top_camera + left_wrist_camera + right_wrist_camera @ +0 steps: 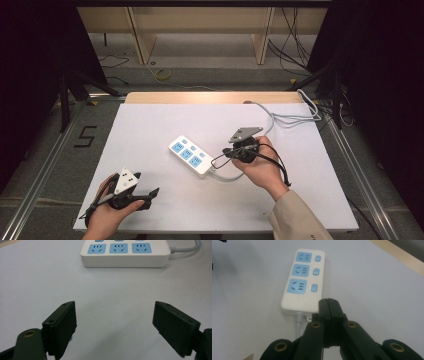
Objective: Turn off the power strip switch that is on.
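A white power strip [190, 155] with three blue sockets and a switch beside each lies near the middle of the white table [150, 125], its grey cord [285, 119] running off toward the far right corner. The right gripper [329, 302] hangs just above the cord end of the strip, jaws pressed together with nothing between them; closed tips make a single blunt point, suited to pushing a switch [313, 287] rather than grasping. The nearest switch lies just ahead of the tips, apparently not yet touched, though the angle leaves this uncertain. The left gripper [115, 325] rests low at the near left of the table, well apart from the strip, jaws spread wide and empty, facing the strip's long side, ready to steady it.
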{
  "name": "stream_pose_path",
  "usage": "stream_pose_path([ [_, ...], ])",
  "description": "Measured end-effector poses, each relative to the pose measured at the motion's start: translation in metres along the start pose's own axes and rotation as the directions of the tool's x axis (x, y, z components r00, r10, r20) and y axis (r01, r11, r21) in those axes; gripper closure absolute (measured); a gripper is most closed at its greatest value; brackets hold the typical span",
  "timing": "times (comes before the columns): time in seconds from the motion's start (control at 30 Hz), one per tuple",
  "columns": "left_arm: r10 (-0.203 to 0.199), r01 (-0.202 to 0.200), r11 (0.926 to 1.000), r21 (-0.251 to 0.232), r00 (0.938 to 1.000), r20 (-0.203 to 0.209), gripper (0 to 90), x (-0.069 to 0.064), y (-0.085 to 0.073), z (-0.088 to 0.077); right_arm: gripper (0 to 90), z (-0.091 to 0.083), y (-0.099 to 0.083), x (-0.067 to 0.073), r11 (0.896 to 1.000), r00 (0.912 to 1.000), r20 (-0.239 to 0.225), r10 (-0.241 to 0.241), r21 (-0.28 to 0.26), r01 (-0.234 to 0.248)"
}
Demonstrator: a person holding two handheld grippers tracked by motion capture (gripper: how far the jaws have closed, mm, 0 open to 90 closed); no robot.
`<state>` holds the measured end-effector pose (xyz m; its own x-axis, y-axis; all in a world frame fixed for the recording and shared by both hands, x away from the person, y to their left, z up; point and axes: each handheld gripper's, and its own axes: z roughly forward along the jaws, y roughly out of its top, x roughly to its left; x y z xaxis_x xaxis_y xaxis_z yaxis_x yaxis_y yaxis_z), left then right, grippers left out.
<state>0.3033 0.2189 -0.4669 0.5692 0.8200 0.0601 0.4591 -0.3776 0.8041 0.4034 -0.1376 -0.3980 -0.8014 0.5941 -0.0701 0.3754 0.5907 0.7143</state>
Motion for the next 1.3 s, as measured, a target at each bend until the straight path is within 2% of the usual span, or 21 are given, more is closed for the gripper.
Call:
stream_pose_path([
  [0.67, 0.008, -0.008, 1.0000, 0.001, 1.0000, 0.004, 19.2, 0.000, 0.000, 0.000, 90.0, 0.010, 0.015, 0.002, 1.000, 0.9997, -0.011, -0.022, 0.013, 0.022],
  [1.3, 0.006, -0.006, 1.0000, -0.001, 1.0000, 0.006, 19.2, -0.001, 0.001, 0.000, 90.0, 0.025, 0.027, 0.005, 0.998, 0.9994, -0.022, -0.027, 0.049, 0.028],
])
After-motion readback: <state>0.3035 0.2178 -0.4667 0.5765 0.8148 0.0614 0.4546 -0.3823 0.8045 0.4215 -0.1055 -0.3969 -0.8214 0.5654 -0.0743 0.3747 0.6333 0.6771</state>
